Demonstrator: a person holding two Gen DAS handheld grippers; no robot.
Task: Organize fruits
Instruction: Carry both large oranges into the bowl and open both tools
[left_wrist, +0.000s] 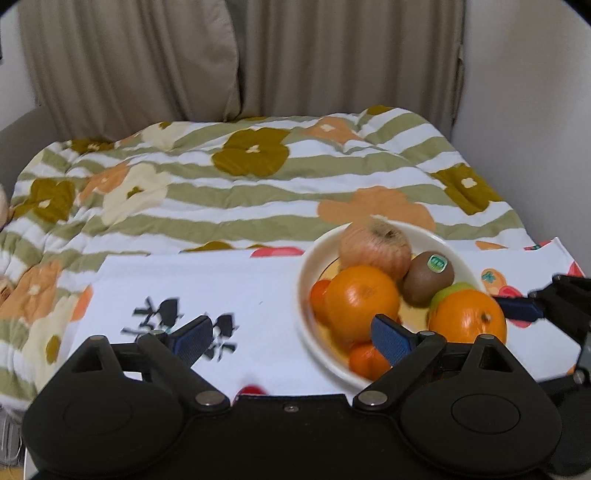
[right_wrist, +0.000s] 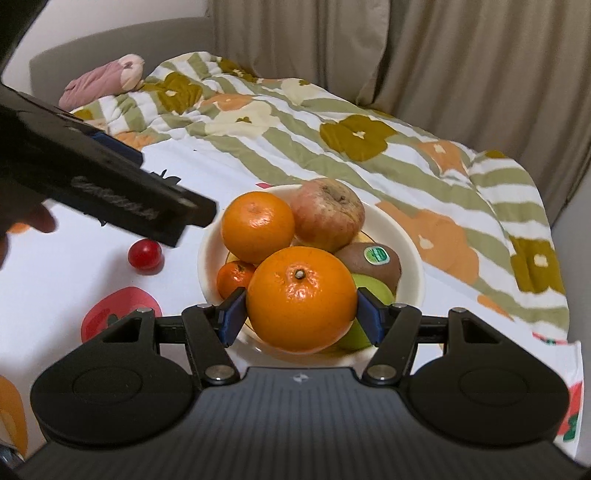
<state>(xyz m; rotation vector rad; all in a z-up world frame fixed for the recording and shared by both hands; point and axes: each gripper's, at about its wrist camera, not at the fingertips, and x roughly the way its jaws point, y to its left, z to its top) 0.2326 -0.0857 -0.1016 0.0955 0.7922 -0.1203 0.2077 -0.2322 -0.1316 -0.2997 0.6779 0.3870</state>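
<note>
While left tongs (left_wrist: 291, 341) gape empty, right tongs (right_wrist: 301, 314) seemingly clamp orange (right_wrist: 301, 299).

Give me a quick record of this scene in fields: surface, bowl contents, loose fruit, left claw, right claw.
surface: white fruit-print cloth over a striped floral quilt
bowl contents: white bowl with apple, kiwi, two big oranges, small tangerine, green fruit
loose fruit: red cherry tomato on the cloth, left of the bowl
left claw: open, empty
right claw: closed on the front orange
</note>
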